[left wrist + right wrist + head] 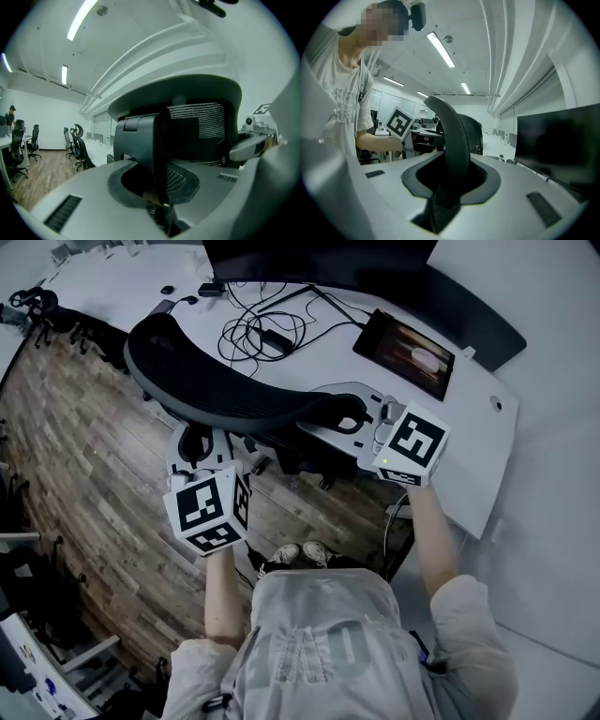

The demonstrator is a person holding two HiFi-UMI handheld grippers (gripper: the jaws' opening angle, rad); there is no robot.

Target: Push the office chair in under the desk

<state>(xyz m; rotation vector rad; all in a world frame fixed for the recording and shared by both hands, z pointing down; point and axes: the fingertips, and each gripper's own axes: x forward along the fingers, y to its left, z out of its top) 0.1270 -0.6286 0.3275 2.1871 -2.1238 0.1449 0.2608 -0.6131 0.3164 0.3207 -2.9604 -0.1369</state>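
Left tongs (pixel 159 185) are clamped on the black rim of the office chair (pixel 234 390) at the backrest's 8 o'clock end in the head view, and the right tongs (pixel 447 185) are clamped on the same curved rim at its 3 o'clock end, so the person holds the backrest from behind at both sides. The chair stands at 12 o'clock from the person, its backrest arching over the near edge of the white worktop (pixel 473 460) and its base showing on the floor just below. By my reading the push is well along: the seat looks largely tucked under, and what is left is to close the last gap between backrest and edge, then let go with both tongs. On the worktop, a dark monitor (pixel 319 259) sits at 12 o'clock, loose cables (pixel 262 329) lie in front of it, and a lit tablet (pixel 405 352) is at 1 o'clock. A wooden floor (pixel 84 456) spreads out at 9 o'clock. The room is an open office with long ceiling lights (pixel 84 18) and other chairs (pixel 77 145) at further desks.
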